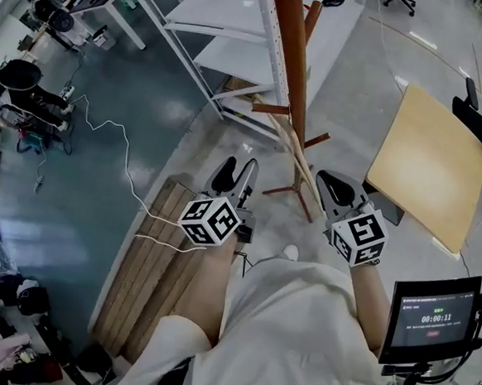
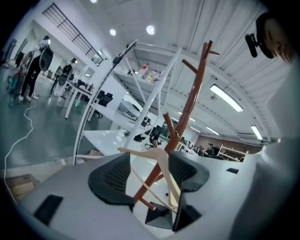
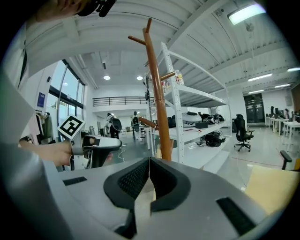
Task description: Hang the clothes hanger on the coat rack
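**A:** Jaw status?

**B:** The right gripper's jaws are together, clamped on one pale end of the clothes hanger. The left gripper's jaws stand apart and grip nothing; the hanger shows in the gap beyond them.

**A:** Hanger position?

**B:** It is in the air, slanting up and left from the right gripper to the coat rack. It is close against the pole near a low peg; I cannot tell whether it touches.

**A:** Procedure?

**B:** Likely this:
1. Hold the clamp firm.
2. Raise the hook over a peg.
3. Lower it until the peg bears the weight.
4. Release.

If the free arm swings, steady it with the left jaws.
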Demonstrator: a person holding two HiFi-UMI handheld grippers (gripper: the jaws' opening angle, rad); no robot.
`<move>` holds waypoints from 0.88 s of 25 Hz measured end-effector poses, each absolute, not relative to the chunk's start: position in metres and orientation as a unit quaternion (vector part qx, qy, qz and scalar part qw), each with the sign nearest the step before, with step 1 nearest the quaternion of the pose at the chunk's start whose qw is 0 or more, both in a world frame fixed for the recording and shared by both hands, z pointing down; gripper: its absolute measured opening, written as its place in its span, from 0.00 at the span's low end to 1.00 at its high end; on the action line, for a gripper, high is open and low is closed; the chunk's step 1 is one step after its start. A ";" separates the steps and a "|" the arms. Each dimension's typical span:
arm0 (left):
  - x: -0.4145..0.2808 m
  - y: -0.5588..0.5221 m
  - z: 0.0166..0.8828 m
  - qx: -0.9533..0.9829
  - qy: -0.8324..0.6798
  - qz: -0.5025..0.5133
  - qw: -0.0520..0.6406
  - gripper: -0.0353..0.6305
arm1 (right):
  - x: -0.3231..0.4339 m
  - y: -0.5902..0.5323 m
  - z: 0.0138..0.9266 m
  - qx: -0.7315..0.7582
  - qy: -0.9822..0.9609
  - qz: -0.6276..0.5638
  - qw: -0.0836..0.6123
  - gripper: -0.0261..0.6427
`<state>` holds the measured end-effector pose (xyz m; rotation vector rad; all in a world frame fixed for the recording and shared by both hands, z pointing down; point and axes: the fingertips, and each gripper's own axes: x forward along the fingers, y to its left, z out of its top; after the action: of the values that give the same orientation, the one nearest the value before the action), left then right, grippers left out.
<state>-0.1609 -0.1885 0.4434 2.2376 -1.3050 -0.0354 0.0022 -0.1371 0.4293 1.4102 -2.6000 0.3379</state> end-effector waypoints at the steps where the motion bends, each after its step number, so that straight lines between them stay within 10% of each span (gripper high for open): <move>1: -0.164 -0.185 0.433 0.834 -0.489 -0.015 0.254 0.44 | -0.004 -0.136 0.426 0.465 -0.875 0.111 0.081 0.06; 11: -0.149 -0.157 0.368 0.871 -0.463 -0.049 0.155 0.06 | -0.017 -0.125 0.388 0.438 -0.895 0.072 0.048 0.06; 22: 0.015 -0.106 0.365 0.956 -0.253 -0.008 0.150 0.06 | 0.105 -0.057 0.370 0.568 -0.821 0.054 0.036 0.06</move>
<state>0.0150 -0.1055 0.3651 2.7464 -0.7279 -0.0241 0.1049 -0.0575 0.3700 1.7441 -2.5216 0.1651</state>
